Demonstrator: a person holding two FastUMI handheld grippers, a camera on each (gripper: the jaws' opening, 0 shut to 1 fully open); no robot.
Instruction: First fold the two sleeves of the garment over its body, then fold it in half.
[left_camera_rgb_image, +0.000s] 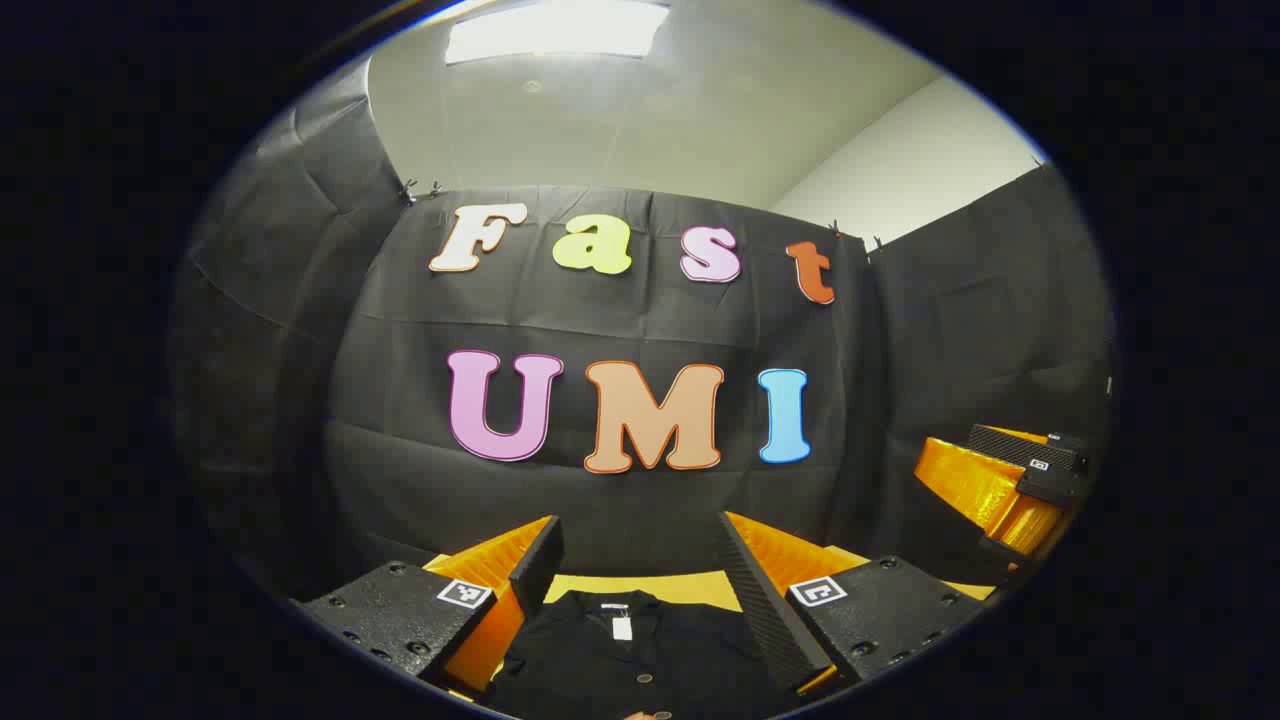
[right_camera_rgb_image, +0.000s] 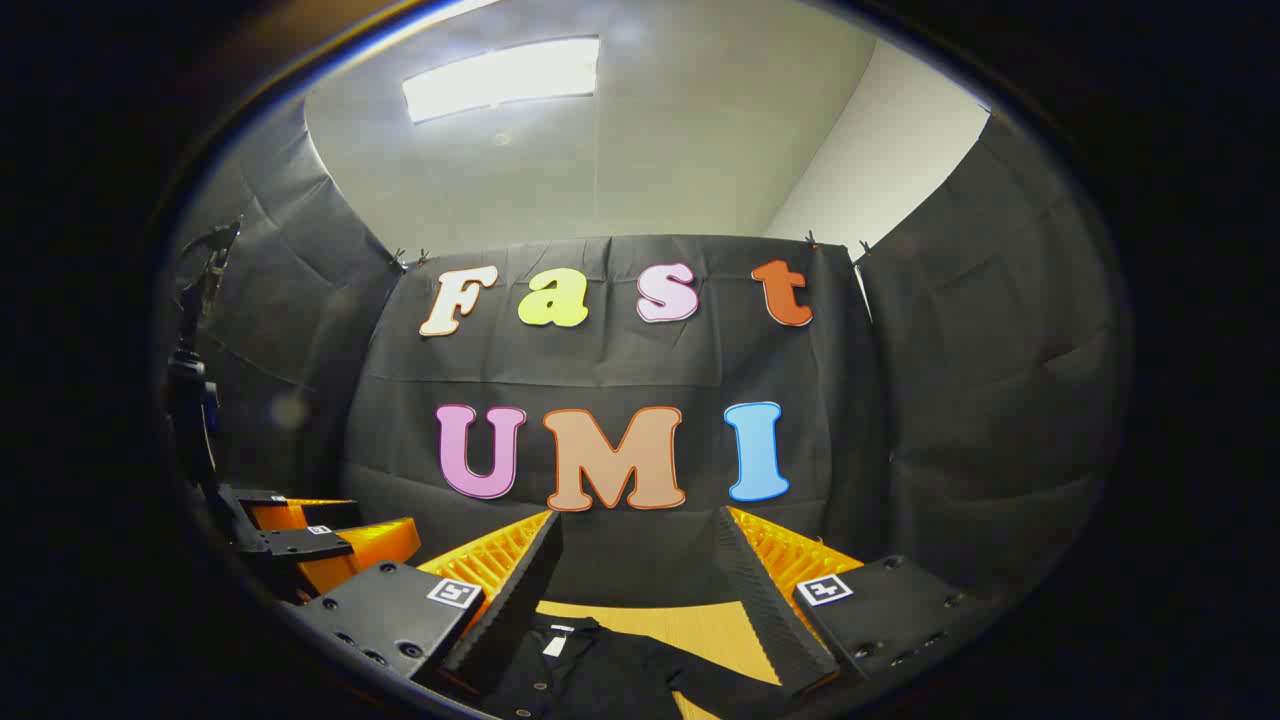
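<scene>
The black garment (left_camera_rgb_image: 640, 655) lay flat on the yellowish wooden table (left_camera_rgb_image: 650, 588), with its collar toward the far wall. In the left gripper view a small white tag sat inside the collar, and a line of buttons ran down the front toward the near edge. Only the collar and upper chest could be seen there; the sleeves and the lower part were cut off by the bottom of the view. In the right gripper view the garment (right_camera_rgb_image: 590, 670) appeared at the lower left, and one sleeve (right_camera_rgb_image: 720, 690) reached out to the right over the bare table (right_camera_rgb_image: 680, 625). The end of that sleeve was cut off as well.

The left gripper (left_camera_rgb_image: 640, 580) was held above the collar with its two fingers wide apart. They held nothing and did not touch the cloth. The right gripper (right_camera_rgb_image: 640, 590) also had its fingers spread wide, with nothing between them, above the shoulder and sleeve area. How high each gripper hung over the garment was hard to judge.

At the right edge of the left gripper view, the right gripper (left_camera_rgb_image: 1010, 480) showed farther off, partly cropped. At the left edge of the right gripper view, the left gripper (right_camera_rgb_image: 320, 545) showed in the same way, in shadow and hard to make out.
</scene>
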